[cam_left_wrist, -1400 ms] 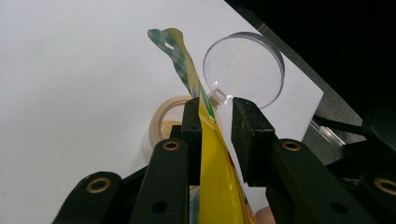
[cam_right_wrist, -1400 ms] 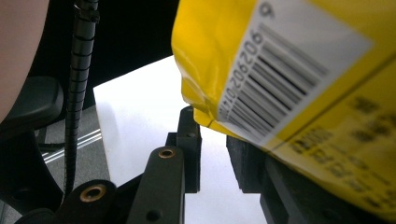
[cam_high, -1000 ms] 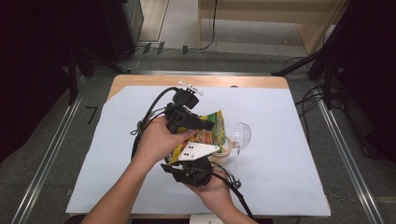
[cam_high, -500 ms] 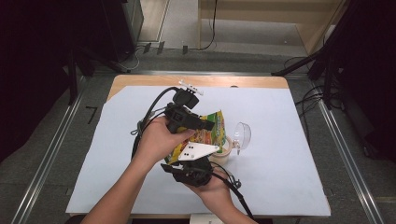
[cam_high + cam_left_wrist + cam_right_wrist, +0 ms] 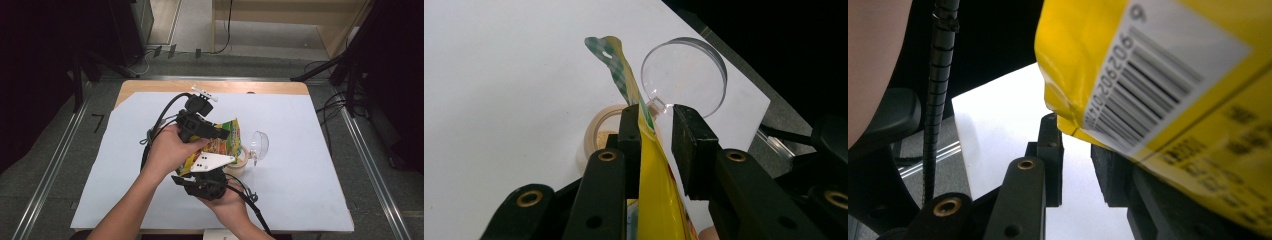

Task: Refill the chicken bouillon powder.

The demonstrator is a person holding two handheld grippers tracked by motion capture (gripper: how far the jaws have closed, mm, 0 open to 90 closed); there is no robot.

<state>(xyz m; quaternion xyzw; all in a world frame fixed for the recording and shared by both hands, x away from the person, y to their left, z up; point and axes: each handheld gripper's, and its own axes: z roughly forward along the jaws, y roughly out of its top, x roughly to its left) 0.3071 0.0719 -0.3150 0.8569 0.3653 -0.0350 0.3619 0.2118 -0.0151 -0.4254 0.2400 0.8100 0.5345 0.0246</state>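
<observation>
A yellow snack bag [image 5: 220,145] is held above the middle of the white-covered table [image 5: 310,200], tipped so that its open green end [image 5: 606,47] hangs over a small round jar [image 5: 599,135]. Pouring from the bag into the jar is judged to be the work in hand.

The left gripper [image 5: 200,125] is clenched on the bag: in the left gripper view the thin upper part of the bag is seen pressed against one jaw, while a narrow gap remains at the other jaw, so the pinch looks light. The right gripper [image 5: 205,182] is placed at the bag's lower, barcoded end [image 5: 1153,70]; whether its jaws actually press on the bag cannot be told (the bag hides one of them in the right gripper view).

The bag's long axis runs from the grippers forward and down toward the jar, so the jar lies straight ahead of the left gripper's jaws and just below the bag's mouth. The left gripper is the nearer one to the jar. A clear lid [image 5: 259,145] stands on edge just beside the jar, on its far side, and could be knocked if the bag is swung that way. Open white surface is left all around, with the table edges well apart from the jar.
</observation>
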